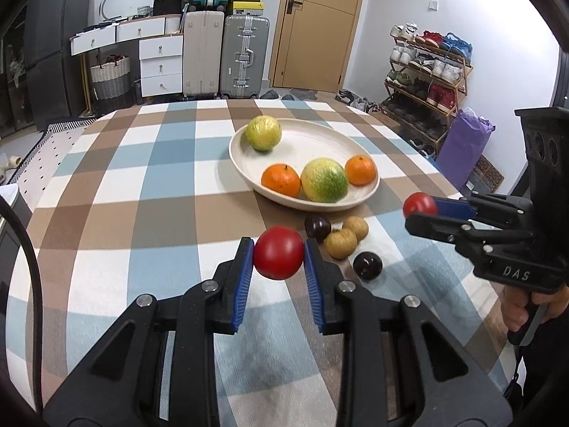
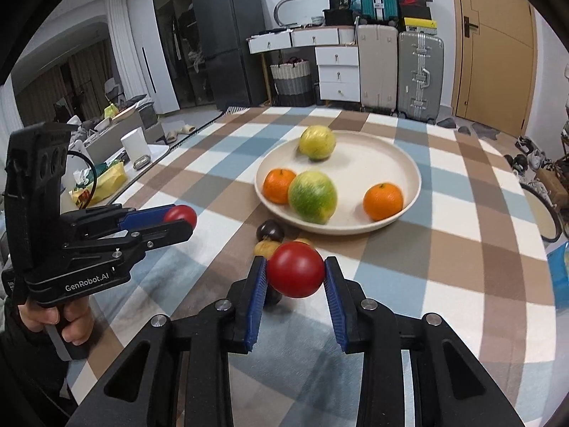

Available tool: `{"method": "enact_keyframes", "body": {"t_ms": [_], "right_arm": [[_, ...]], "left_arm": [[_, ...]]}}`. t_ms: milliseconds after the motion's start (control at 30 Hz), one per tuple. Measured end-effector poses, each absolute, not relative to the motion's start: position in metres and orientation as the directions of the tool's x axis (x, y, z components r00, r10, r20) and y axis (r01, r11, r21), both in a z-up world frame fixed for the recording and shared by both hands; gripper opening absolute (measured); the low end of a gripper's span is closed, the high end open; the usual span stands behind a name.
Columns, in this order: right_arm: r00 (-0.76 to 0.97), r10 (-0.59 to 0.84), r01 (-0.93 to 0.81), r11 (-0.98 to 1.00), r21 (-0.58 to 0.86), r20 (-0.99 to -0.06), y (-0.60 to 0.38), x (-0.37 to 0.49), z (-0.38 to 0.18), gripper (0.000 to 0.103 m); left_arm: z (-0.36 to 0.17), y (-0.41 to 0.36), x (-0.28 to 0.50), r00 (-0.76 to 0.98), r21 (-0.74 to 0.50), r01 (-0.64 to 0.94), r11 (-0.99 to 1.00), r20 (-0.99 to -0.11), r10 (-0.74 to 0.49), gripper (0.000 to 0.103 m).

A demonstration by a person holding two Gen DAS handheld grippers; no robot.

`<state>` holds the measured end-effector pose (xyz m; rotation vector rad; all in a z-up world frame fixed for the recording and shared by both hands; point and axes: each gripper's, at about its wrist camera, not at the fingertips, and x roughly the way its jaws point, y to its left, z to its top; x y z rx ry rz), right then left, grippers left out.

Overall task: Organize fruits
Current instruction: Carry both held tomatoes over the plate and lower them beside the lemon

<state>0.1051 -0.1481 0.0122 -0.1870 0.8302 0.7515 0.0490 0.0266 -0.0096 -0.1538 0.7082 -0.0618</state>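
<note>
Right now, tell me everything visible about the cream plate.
The cream plate is wide, shallow and round, matte like ceramic or plastic, lying flat on the checked tablecloth. It holds two oranges and two yellow-green fruits. Small dark and tan fruits lie just outside its near rim.

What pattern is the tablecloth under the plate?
The tablecloth is checked in white, brown, grey and light blue, clearest in the left wrist view.
</note>
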Motion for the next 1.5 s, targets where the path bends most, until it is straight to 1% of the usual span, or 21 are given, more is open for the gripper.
{"method": "enact_keyframes", "body": {"t_ms": [567,1067,1500], "right_arm": [[0.483,0.552,-0.668,0.734,0.121,-0.68,-0.151,0.144,0.03,0.033],[0.485,0.558,-0.656,0.741,0.143,-0.673,-0.147,0.182,0.023,0.033],[0.478,0.566,-0.646,0.745,0.167,-0.672,-0.138,0.212,0.018,0.033]], "left_arm": [[0.016,0.022,0.097,0.79,-0.134,0.024,0.991,-0.604,-0.101,0.026],[0.014,0.03,0.147,0.788,-0.149,0.013,0.989,-0.607,-0.102,0.026],[0.007,0.029,0.19,0.778,-0.129,0.016,0.991,-0.622,-0.093,0.026]]}}
